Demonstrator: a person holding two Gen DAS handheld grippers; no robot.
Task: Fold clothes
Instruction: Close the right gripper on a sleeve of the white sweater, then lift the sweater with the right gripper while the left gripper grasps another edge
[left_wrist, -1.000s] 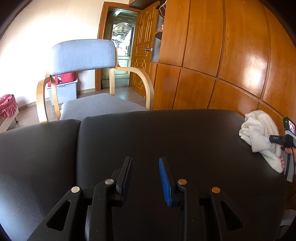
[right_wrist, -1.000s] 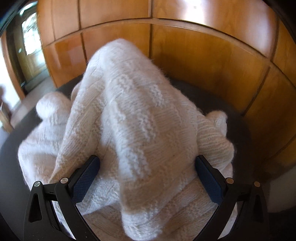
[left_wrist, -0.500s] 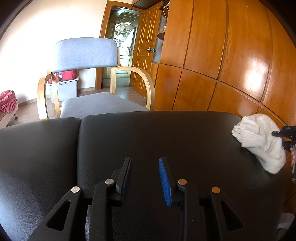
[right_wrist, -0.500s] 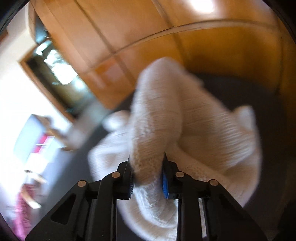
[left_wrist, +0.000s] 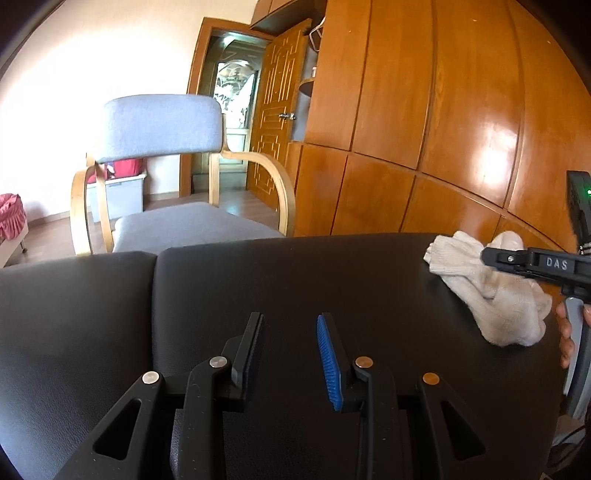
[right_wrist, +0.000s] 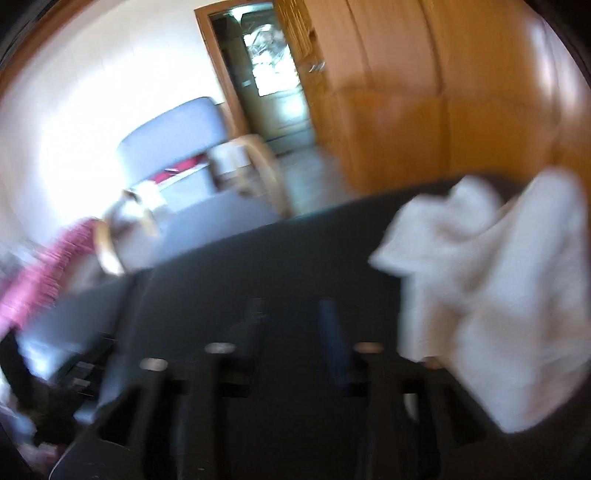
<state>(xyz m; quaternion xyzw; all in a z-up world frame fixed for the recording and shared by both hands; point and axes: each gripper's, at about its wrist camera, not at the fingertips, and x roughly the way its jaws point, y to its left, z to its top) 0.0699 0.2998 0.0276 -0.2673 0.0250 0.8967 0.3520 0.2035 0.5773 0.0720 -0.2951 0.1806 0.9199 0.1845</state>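
1. A black padded table (left_wrist: 332, 280) fills the lower half of both views; a seam runs from front to back through its leather-like top, left of the middle.
2. A wooden panelled wardrobe (left_wrist: 443, 129) rises behind the table's far right edge, glossy and orange-brown, with a panelled door (left_wrist: 277, 122) standing open beside it.
3. An armchair (left_wrist: 166, 177) with grey cushions and bent-wood arms stands just beyond the table's far edge, on the left.
4. A cream-white knitted sweater (left_wrist: 491, 295) lies bunched in a loose heap at the table's far right corner. Its ribbed, fuzzy knit is crumpled into soft lobes with one end trailing towards the right edge; nothing of it is laid flat or folded. The right wrist view is blurred, and there it shows as a pale mound (right_wrist: 491, 295) to the right of the fingers.
5. The right gripper (right_wrist: 295, 325) hangs over bare tabletop beside the sweater, its jaws opening with nothing between them. In the left wrist view its black body crosses in front of the sweater, with a hand (left_wrist: 567, 332) on the trigger.
6. The left gripper (left_wrist: 290, 350) hangs over the table's near middle, jaws partly apart and empty, one pad (left_wrist: 328, 365) blue.
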